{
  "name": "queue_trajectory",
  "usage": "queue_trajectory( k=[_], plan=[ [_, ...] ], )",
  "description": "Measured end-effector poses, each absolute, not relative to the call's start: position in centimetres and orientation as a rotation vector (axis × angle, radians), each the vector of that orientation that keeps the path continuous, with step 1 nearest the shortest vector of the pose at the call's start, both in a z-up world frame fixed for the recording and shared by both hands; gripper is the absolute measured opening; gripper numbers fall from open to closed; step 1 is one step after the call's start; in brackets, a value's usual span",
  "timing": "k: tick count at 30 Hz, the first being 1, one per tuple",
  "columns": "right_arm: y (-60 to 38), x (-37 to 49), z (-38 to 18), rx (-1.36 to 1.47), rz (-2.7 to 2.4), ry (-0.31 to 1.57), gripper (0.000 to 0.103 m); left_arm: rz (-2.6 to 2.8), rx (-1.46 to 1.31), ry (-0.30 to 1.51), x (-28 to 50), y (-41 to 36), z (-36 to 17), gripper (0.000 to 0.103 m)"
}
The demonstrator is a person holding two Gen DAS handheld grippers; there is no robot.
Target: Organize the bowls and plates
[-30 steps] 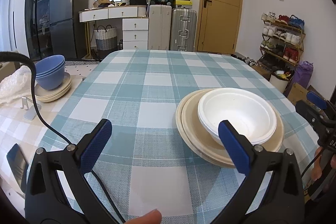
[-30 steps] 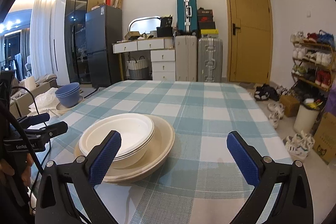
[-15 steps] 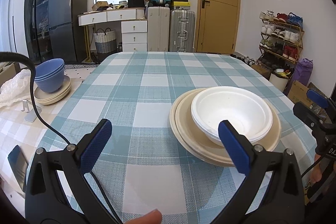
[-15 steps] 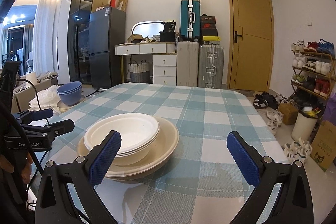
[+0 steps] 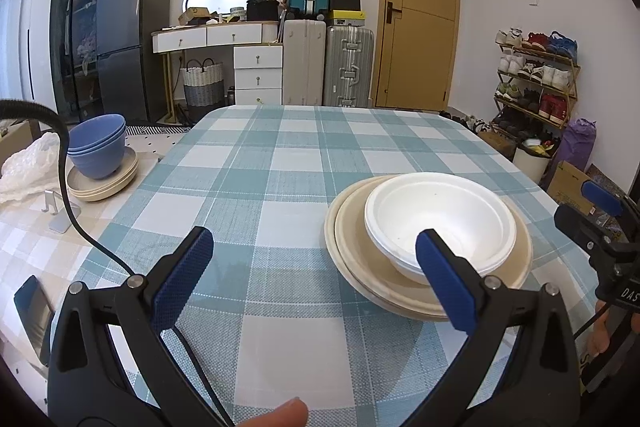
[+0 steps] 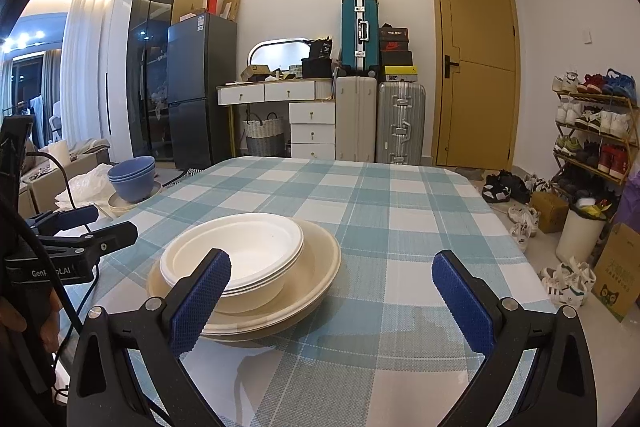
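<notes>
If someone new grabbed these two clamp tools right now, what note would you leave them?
Left gripper: jaws open, empty, above the checked tablecloth.
Right gripper: jaws open, empty, near the table's front edge.
White bowls sit nested on beige plates on the table; the stack lies between the two grippers.
Blue bowls stand on more beige plates on a side surface to the left.
Done: both sets are stacked.
Left: unclear; nothing is held, so perhaps bring the two stacks together.
</notes>
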State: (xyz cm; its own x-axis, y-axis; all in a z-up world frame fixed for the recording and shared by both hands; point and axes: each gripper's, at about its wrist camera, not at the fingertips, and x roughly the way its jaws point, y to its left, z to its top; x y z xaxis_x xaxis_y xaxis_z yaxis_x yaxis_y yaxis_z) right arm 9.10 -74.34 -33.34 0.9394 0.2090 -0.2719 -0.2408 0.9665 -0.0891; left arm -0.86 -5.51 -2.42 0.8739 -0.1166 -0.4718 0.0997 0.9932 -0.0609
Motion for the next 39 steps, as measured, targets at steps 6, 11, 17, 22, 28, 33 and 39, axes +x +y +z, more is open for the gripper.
queue_trajectory(
  k=[6, 11, 17, 22, 28, 33, 39],
  plan=[
    [-74.27, 9.00, -33.32, -0.120, 0.229, 0.264, 0.103, -0.116, -0.032, 0.490, -1.00, -5.62, -2.31, 0.101],
    [-74.28, 9.00, -33.32, -0.120, 0.230, 0.264, 0.103, -0.116, -0.030, 0.489, -1.00, -5.68, -2.27, 0.101],
    [-74.29, 9.00, -33.32, -0.120, 0.230, 0.264, 0.103, -0.116, -0.030, 0.490, -1.01, -5.71, -2.29, 0.101],
    [-74.26, 8.95, -33.31, -0.119, 0.232, 0.263, 0.103, -0.116, -0.031, 0.489, -1.03, -5.71, -2.30, 0.101],
    [-74.04, 8.82, -33.12, -0.119, 0.228, 0.257, 0.103, -0.117, -0.030, 0.488, -1.00, -5.75, -2.29, 0.101],
    [-74.03, 8.83, -33.08, -0.117, 0.226, 0.259, 0.103, -0.116, -0.031, 0.488, -1.06, -5.74, -2.28, 0.101],
    [-73.97, 8.84, -33.09, -0.117, 0.227, 0.261, 0.103, -0.116, -0.030, 0.488, -1.07, -5.77, -2.30, 0.101]
  ],
)
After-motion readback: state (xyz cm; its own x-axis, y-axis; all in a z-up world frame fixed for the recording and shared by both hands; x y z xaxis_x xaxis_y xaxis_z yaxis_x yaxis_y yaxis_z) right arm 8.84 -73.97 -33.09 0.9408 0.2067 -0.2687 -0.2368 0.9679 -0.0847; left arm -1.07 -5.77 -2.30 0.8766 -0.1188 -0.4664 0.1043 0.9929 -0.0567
